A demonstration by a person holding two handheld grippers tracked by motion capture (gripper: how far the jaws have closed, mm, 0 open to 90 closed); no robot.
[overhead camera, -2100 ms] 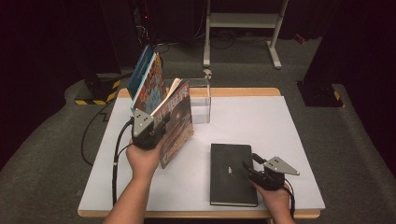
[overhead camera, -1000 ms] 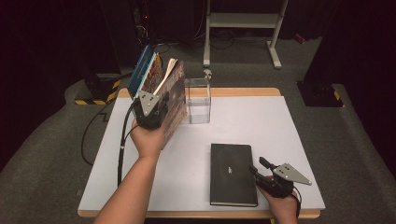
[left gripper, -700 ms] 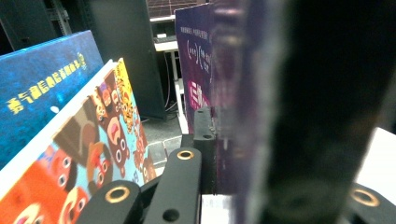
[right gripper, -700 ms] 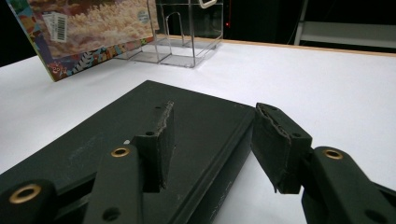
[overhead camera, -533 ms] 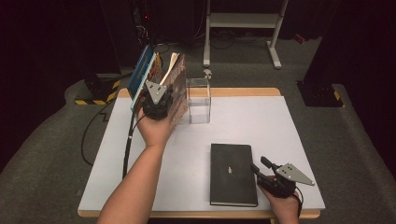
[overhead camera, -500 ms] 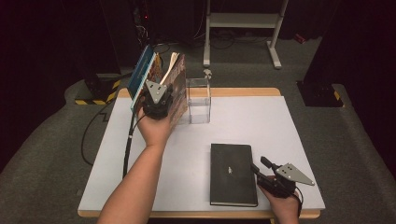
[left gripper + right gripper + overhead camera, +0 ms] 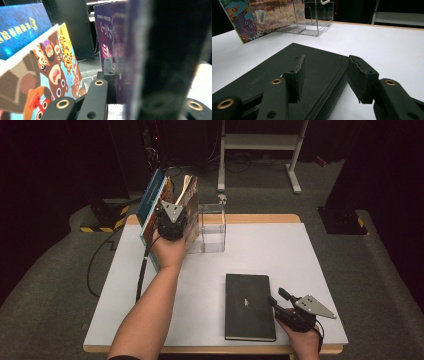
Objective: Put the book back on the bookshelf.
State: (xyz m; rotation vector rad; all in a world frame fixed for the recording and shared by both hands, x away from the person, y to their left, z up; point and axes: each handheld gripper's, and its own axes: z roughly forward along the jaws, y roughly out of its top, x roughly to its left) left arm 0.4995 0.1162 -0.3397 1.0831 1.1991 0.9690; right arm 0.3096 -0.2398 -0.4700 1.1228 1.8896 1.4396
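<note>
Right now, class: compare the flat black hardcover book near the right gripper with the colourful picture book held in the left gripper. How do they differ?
The black hardcover book lies flat on the white table; the colourful picture book stands upright beside other leaning books. The black one has a plain dark cover; the picture book is printed brightly. The left gripper is clamped on the picture book; the right gripper straddles the black book's edge, pads apart from it. Both are closed.

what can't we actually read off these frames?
- Left claw, high view: jaws hidden under its own grey plate and the hand; the grip on the book can't be seen there.
- That book, left claw view: cover blurred, too close to read.
- Black book, right claw view: near end cut off by the bottom edge; whether the right claw presses on it is unclear.
- Clear box: contents too small to tell.
</note>
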